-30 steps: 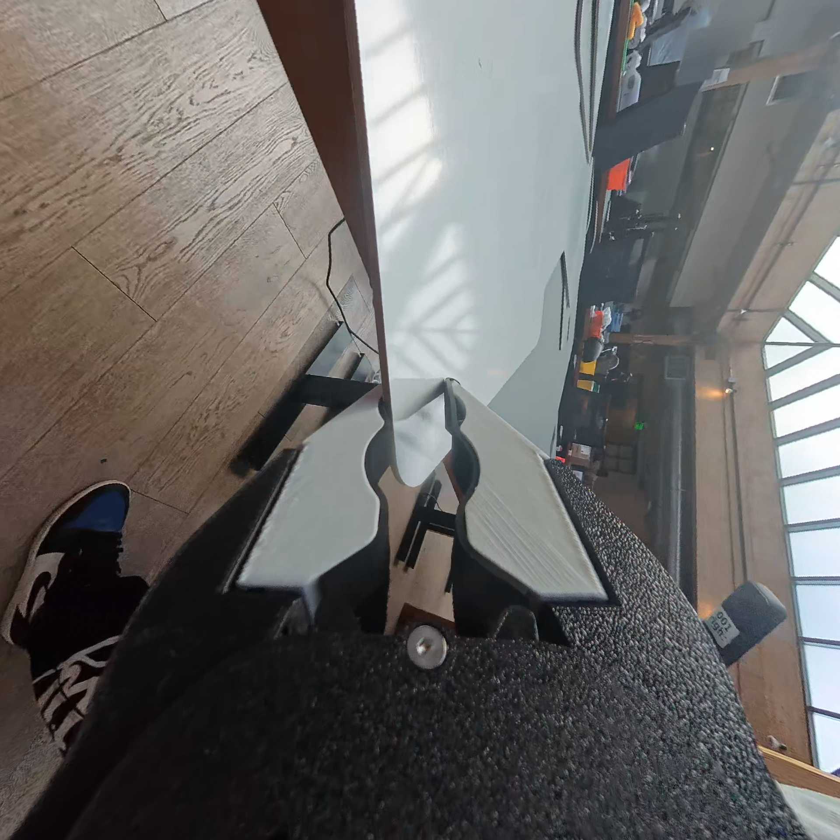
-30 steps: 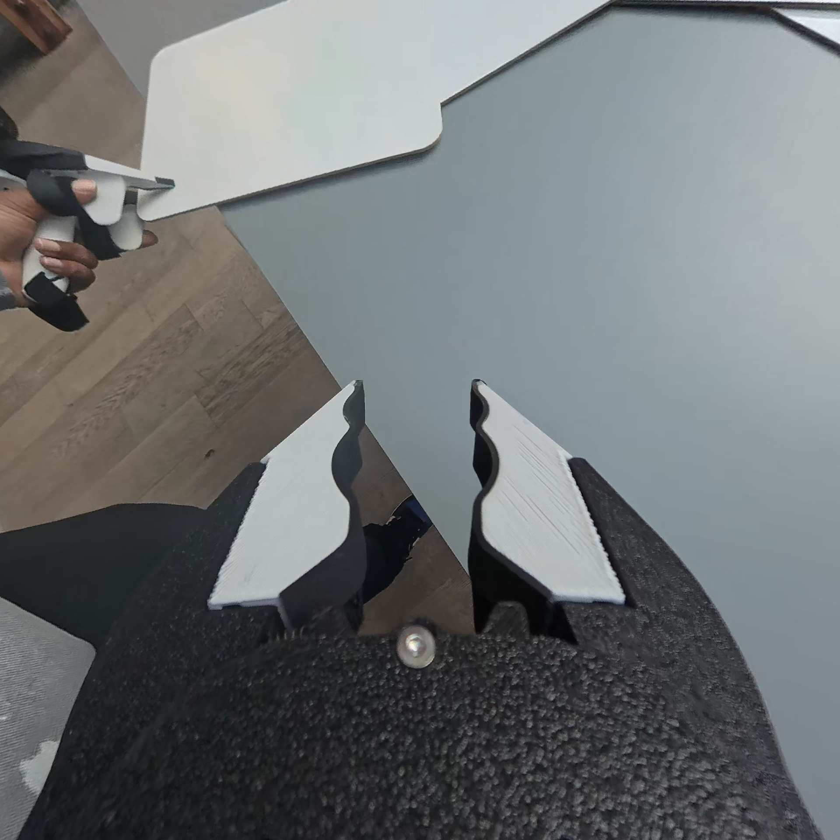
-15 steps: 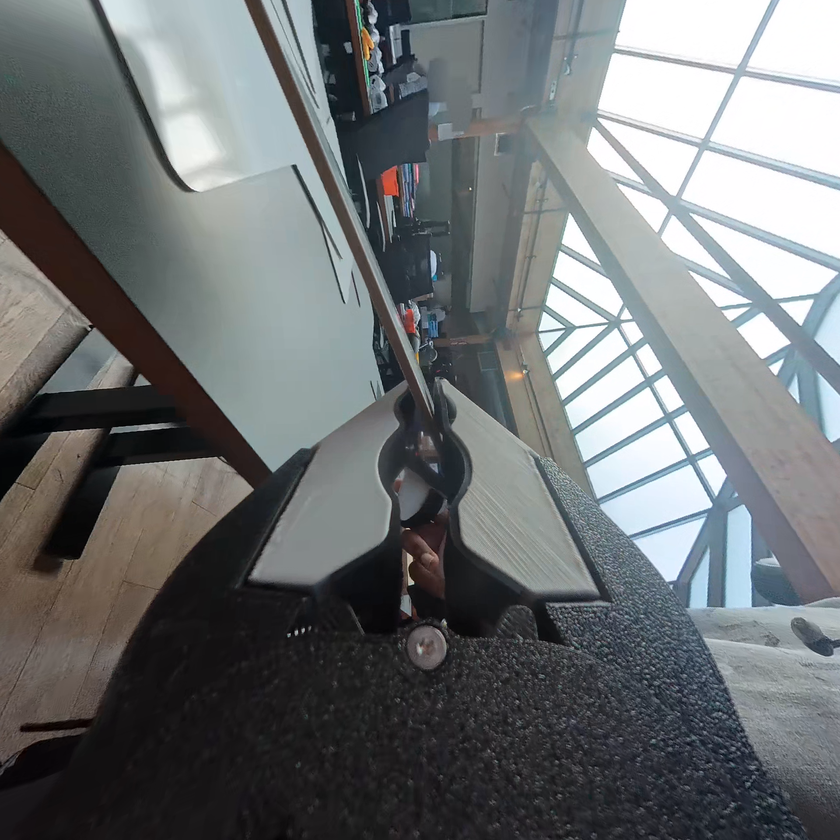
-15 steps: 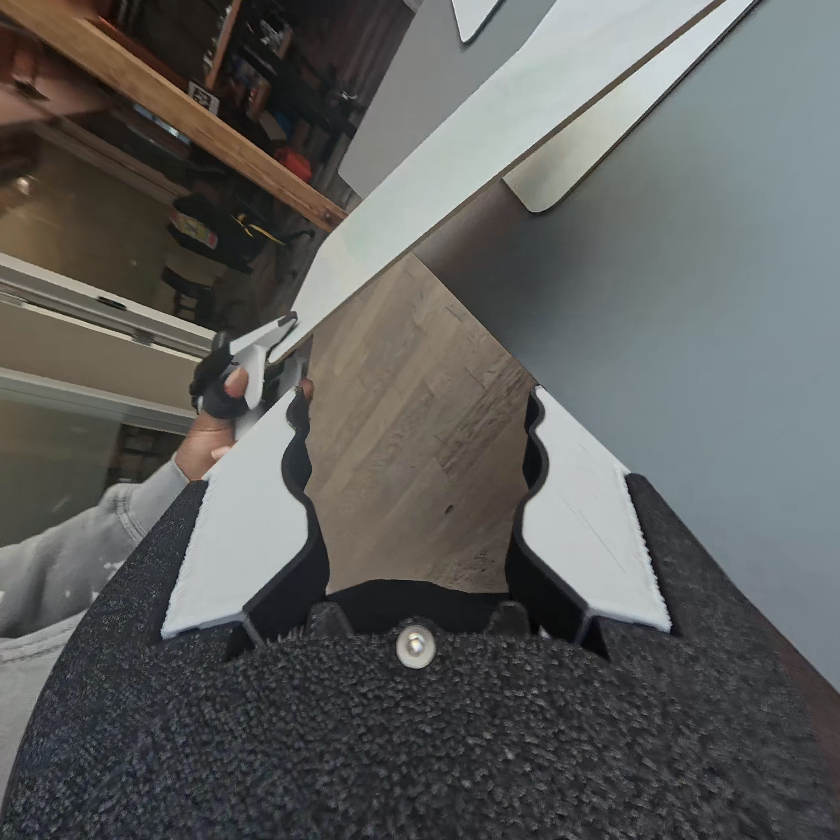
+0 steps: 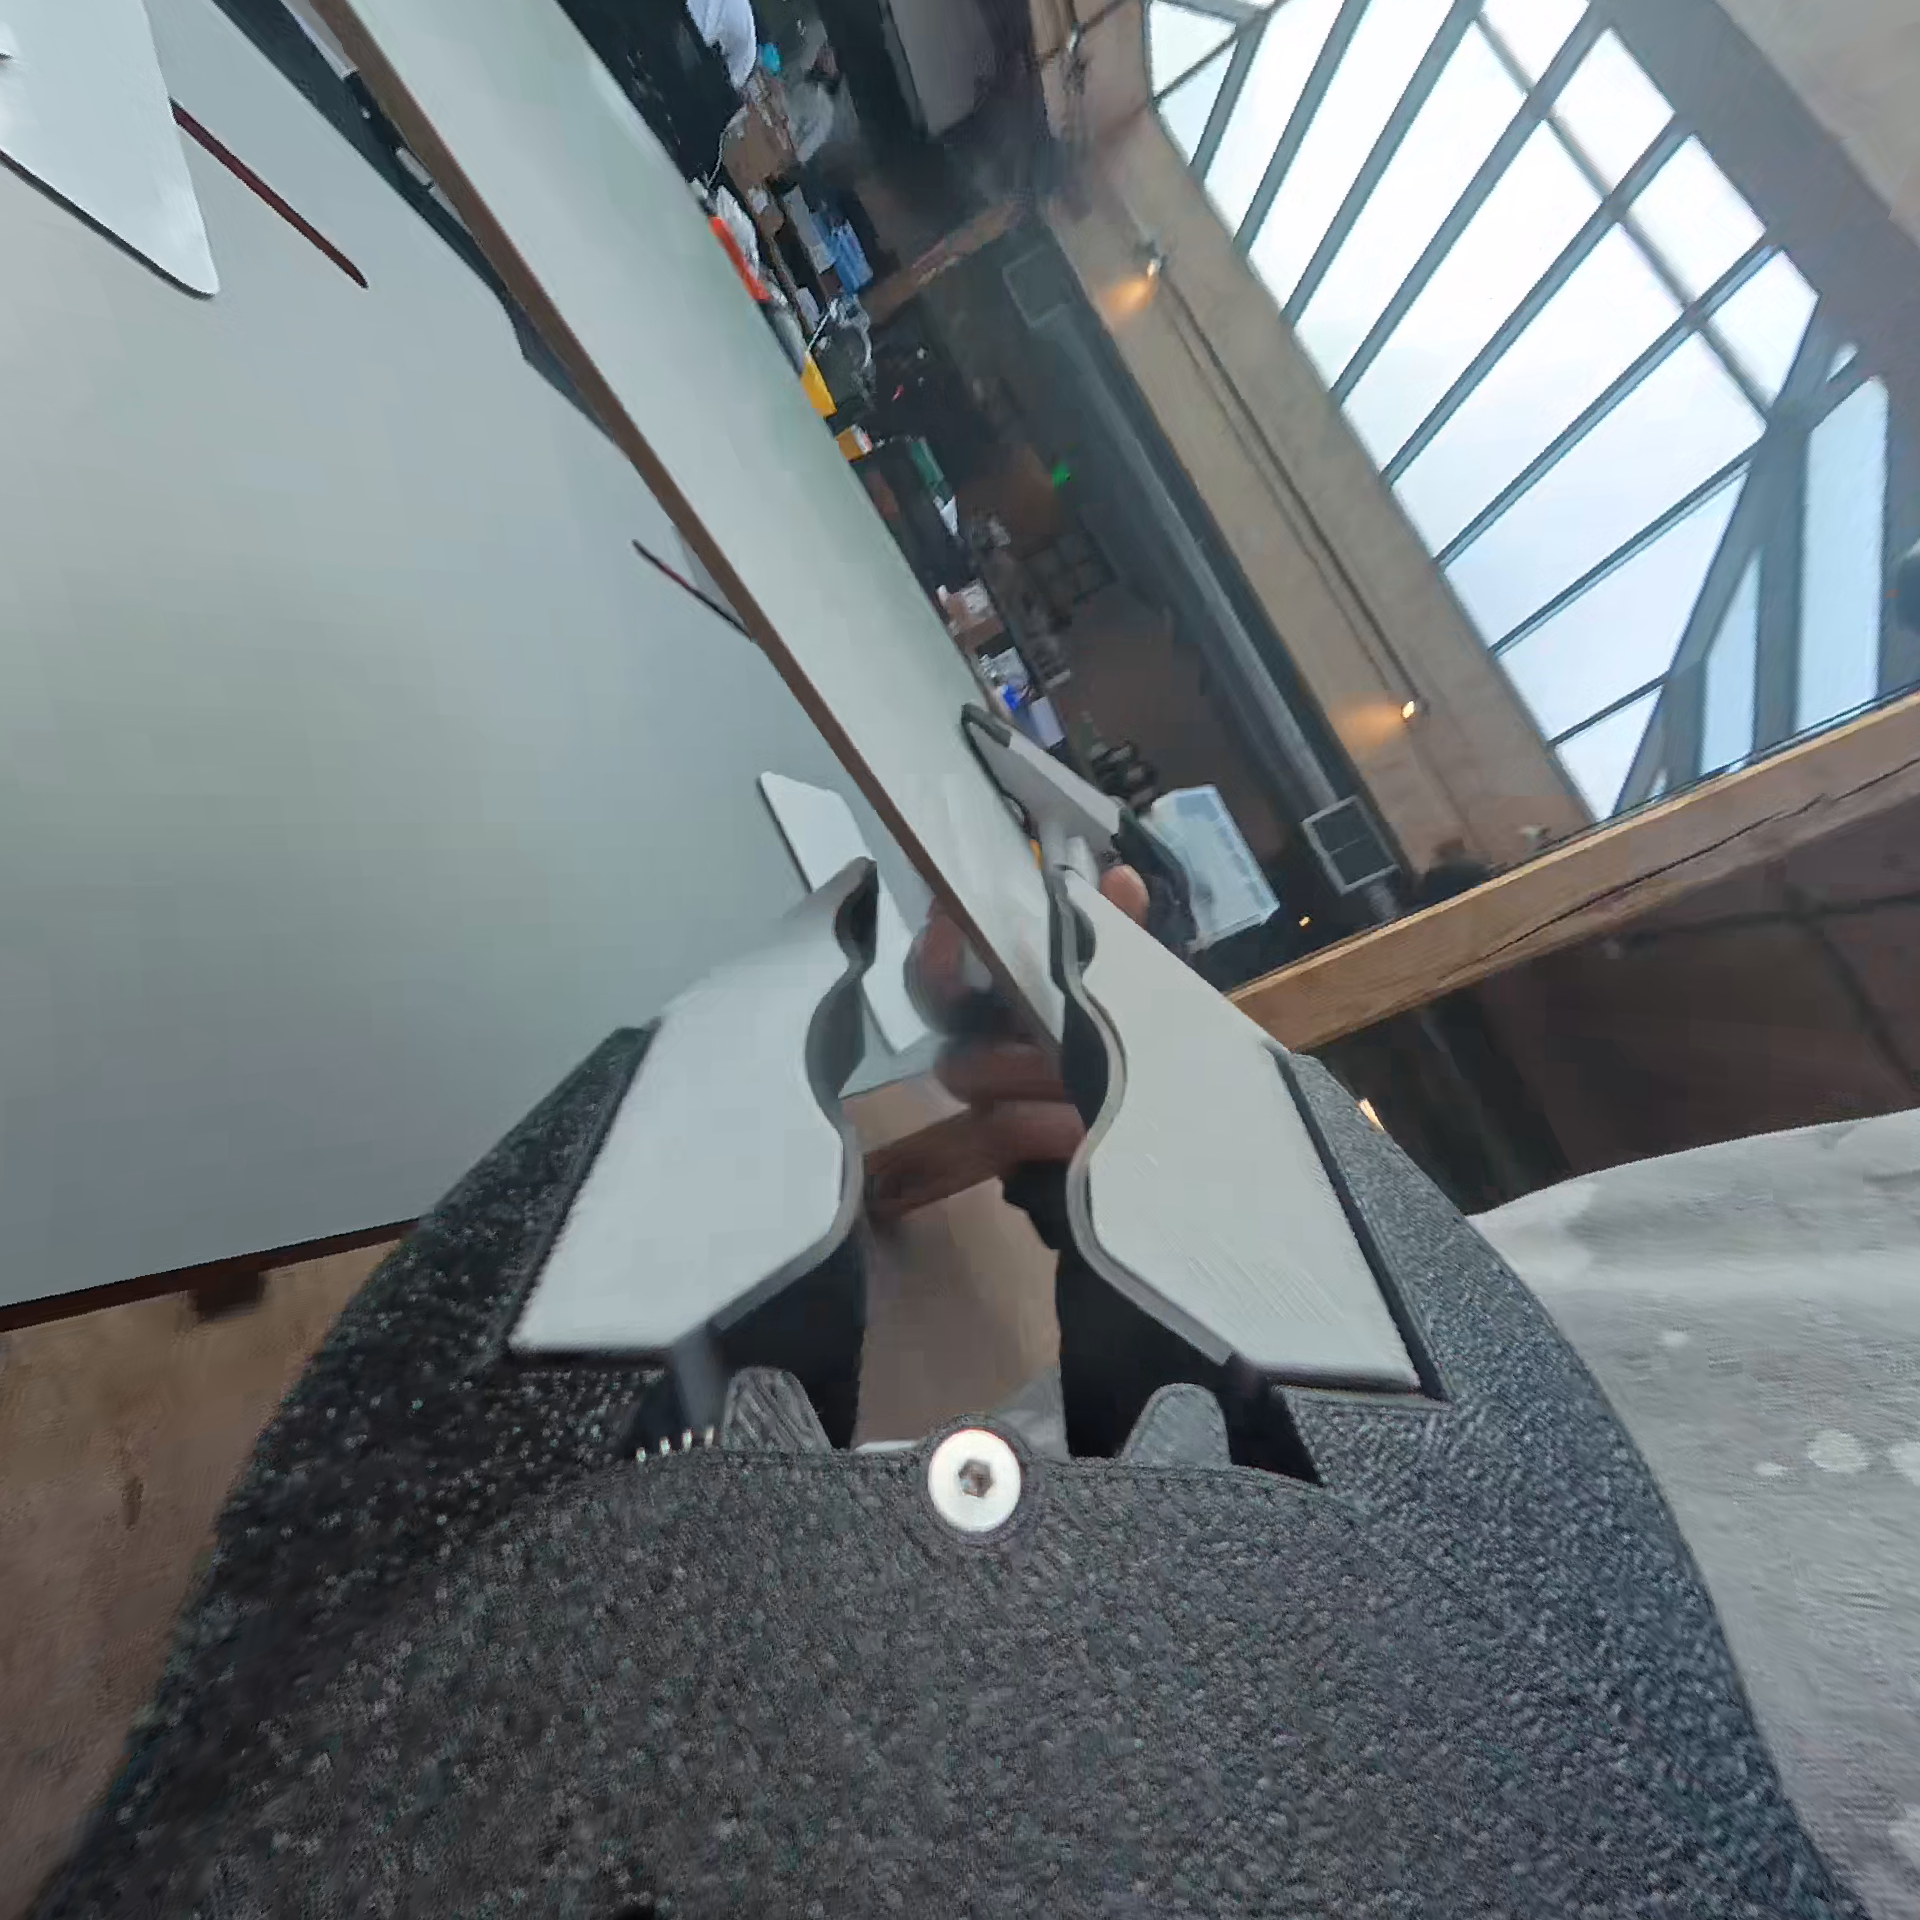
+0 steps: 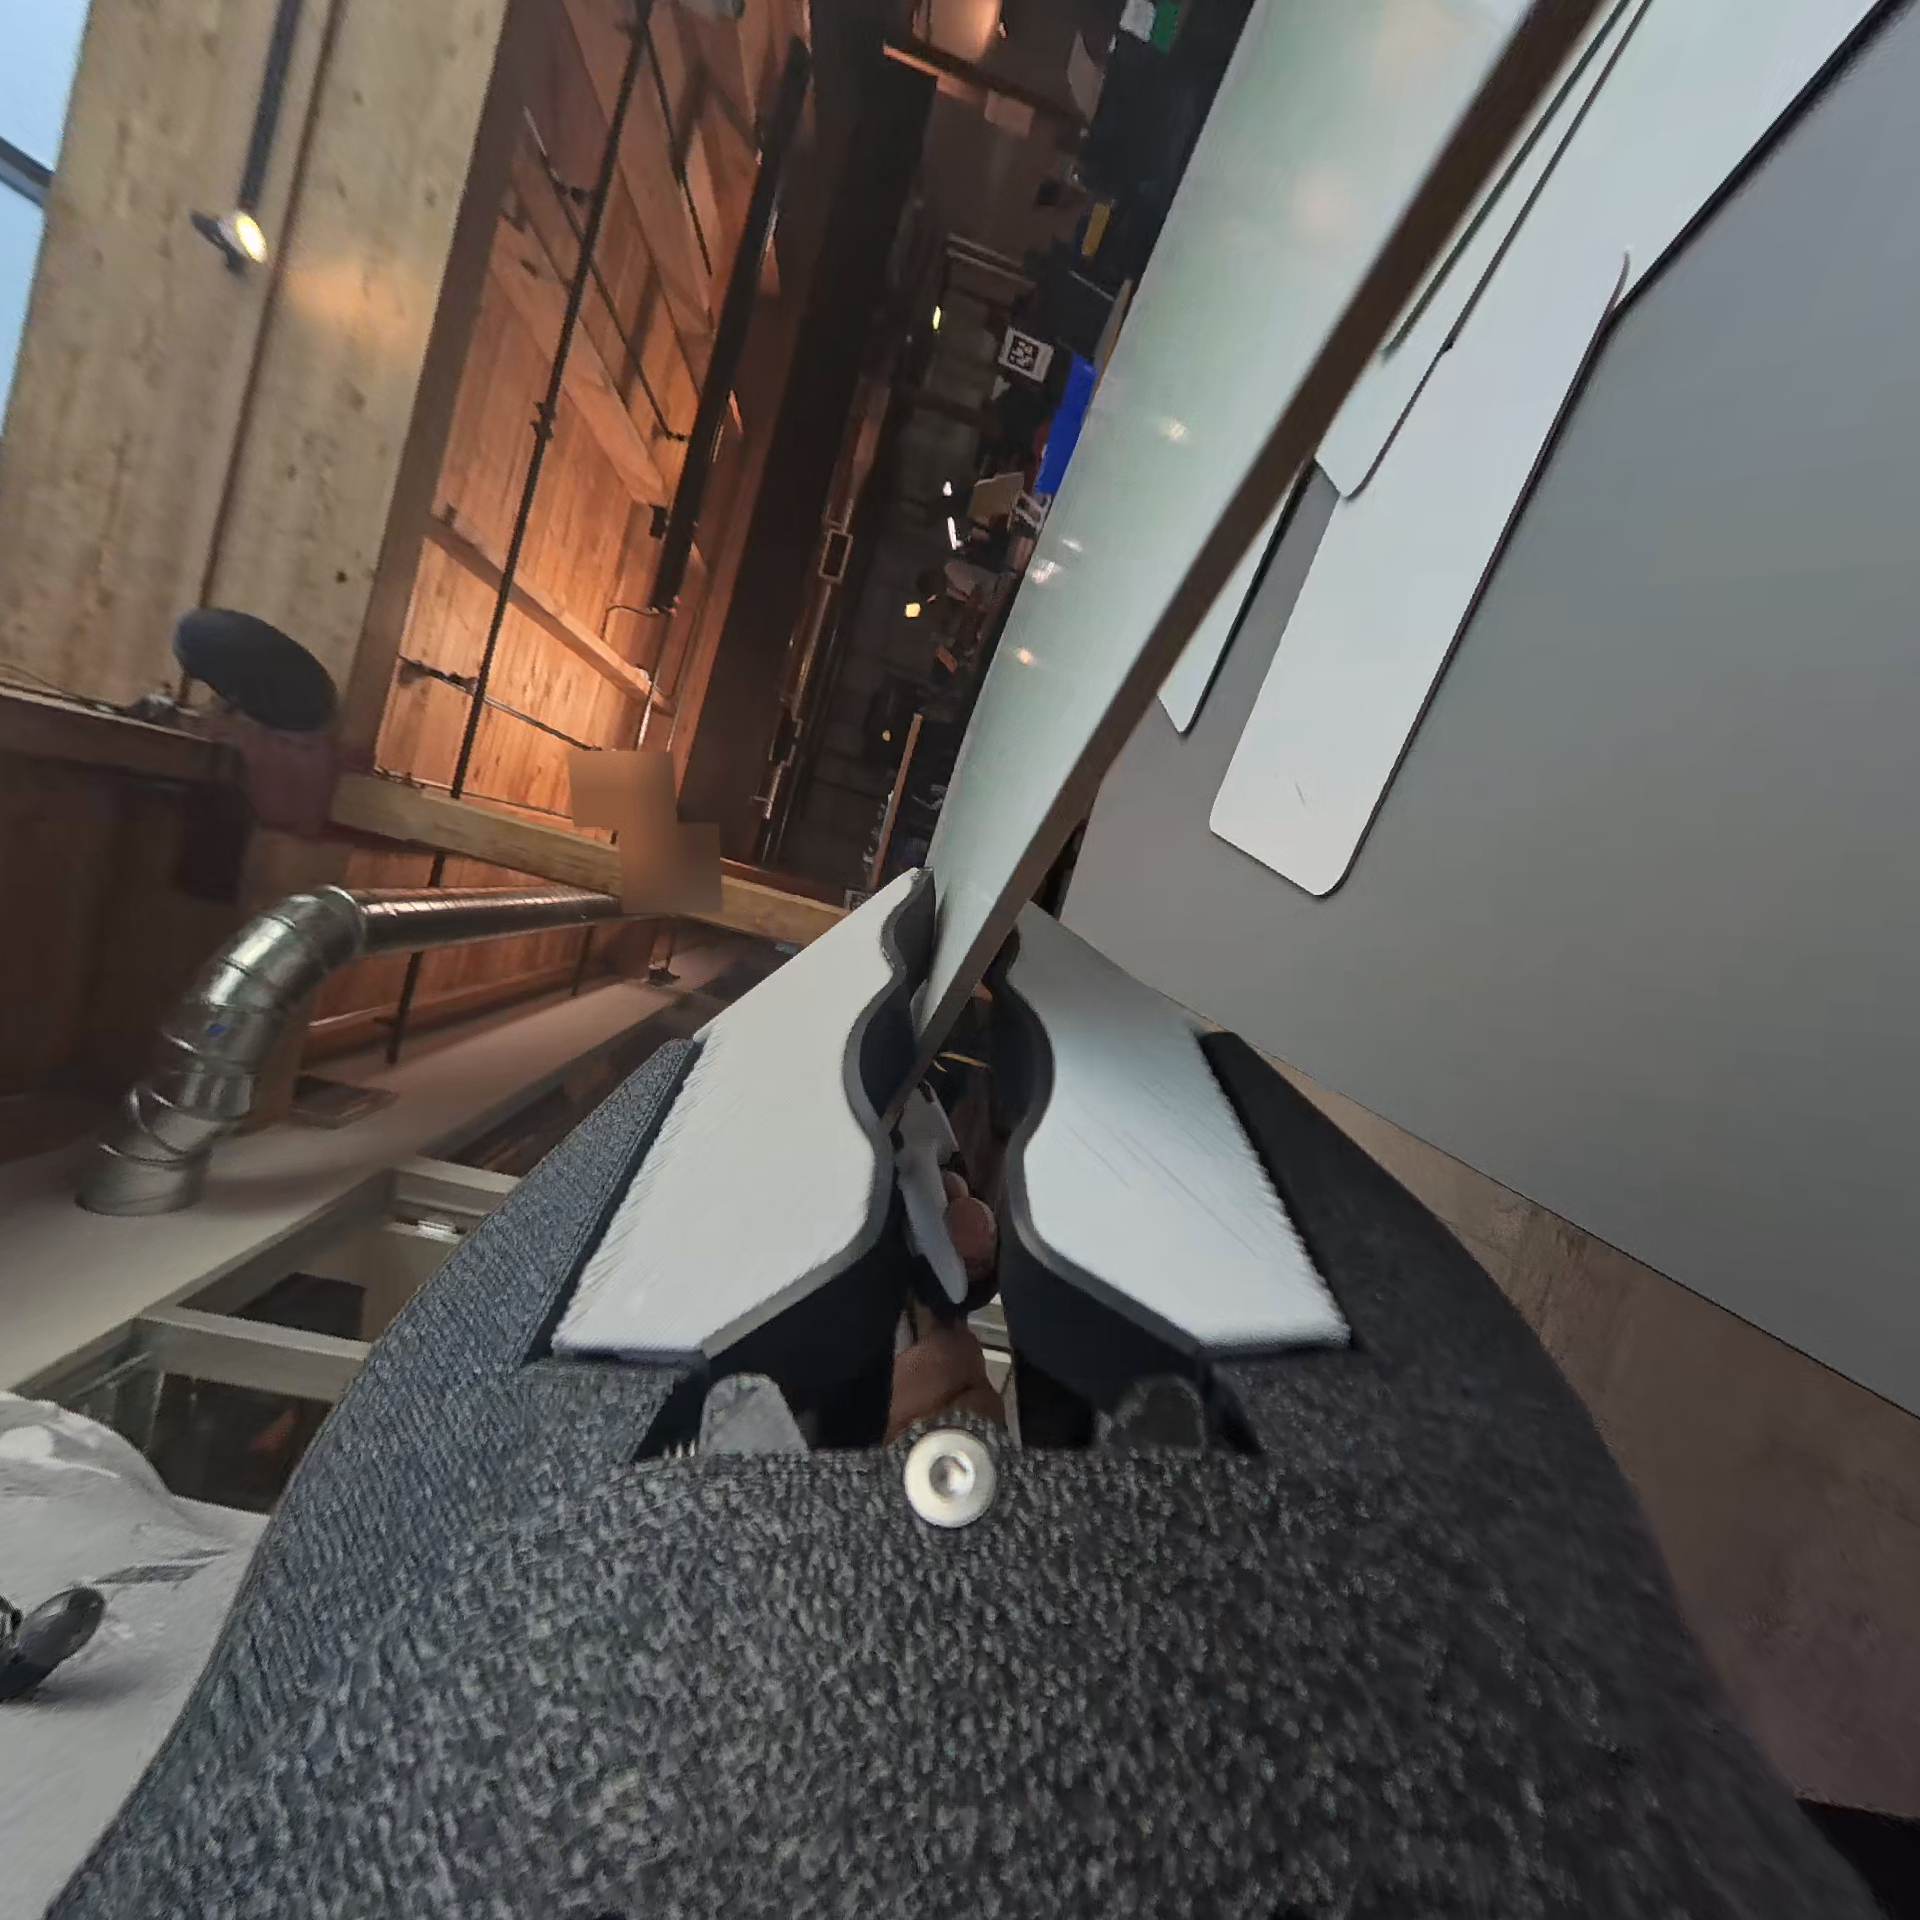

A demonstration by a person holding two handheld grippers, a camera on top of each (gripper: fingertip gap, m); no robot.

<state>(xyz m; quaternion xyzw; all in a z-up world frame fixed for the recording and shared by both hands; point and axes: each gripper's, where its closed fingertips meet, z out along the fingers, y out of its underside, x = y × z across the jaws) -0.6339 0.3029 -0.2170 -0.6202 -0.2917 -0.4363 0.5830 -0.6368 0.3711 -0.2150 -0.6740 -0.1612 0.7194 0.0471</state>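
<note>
- Left gripper (image 5: 961, 920): fingers parted, a thin pale panel (image 5: 727, 416) passes edge-on between them. Panel lies against the inner face of the right finger; the left finger stands off it with a gap. No firm clamp seen.
- Panel: white-grey face, dark brown edge, held tilted up off the grey counter (image 5: 312, 727); it runs away from the fingertips toward the upper left of the left wrist view.
- Past the left gripper's fingertips, the right gripper (image 5: 1039, 790) sits on the same panel edge; a hand (image 5: 997, 1101) shows between the left fingers.
- Right gripper, own view (image 6: 961, 925): fingers narrowed onto the panel (image 6: 1143, 416), its corner sits between the fingertips, both tips touching it. Grasping the panel.
- Behind the right fingers' gap, a bit of the left gripper (image 6: 930, 1205) and a fingertip of a hand (image 6: 971, 1221) are visible, blurred.
- Right of the right fingers: grey counter (image 6: 1662, 831) with flat white cut-out pieces (image 6: 1382, 623) lying on it, rounded corners.
- Left of the right fingers: metal duct pipe (image 6: 229, 1029), wooden beams, well apart.
- Right of the left fingers: large windows (image 5: 1558, 364), wooden beam (image 5: 1558, 904).
</note>
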